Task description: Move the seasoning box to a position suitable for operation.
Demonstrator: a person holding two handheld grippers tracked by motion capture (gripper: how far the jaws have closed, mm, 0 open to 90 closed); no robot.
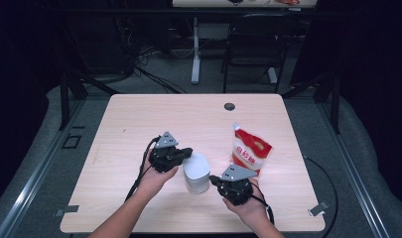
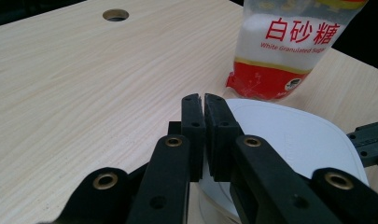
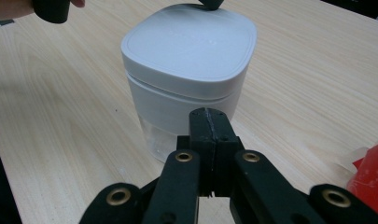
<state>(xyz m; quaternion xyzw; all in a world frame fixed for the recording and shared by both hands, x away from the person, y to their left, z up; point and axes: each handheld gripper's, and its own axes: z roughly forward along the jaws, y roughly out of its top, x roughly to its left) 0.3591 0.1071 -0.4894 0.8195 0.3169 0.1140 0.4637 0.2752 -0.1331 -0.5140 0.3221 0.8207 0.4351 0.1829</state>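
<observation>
A white canister (image 1: pixel 196 172) with a pale grey lid stands on the wooden table (image 1: pixel 139 119), near its front middle. My left gripper (image 1: pixel 188 151) is shut and empty, its tips at the lid's left rim. In the left gripper view the closed jaws (image 2: pixel 204 100) rest over the lid (image 2: pixel 294 140). My right gripper (image 1: pixel 213 179) is shut too, close to the canister's right side. Its tips (image 3: pixel 210 115) sit just in front of the canister wall (image 3: pixel 177 102). A red and white bag of white sugar (image 1: pixel 251 151) lies right of the canister.
The sugar bag (image 2: pixel 282 46) lies just beyond the lid, and its red corner (image 3: pixel 374 172) is beside my right gripper. A round cable hole (image 1: pixel 230 106) sits near the table's far edge. A black chair (image 1: pixel 253 44) and a table leg (image 1: pixel 195 49) stand beyond.
</observation>
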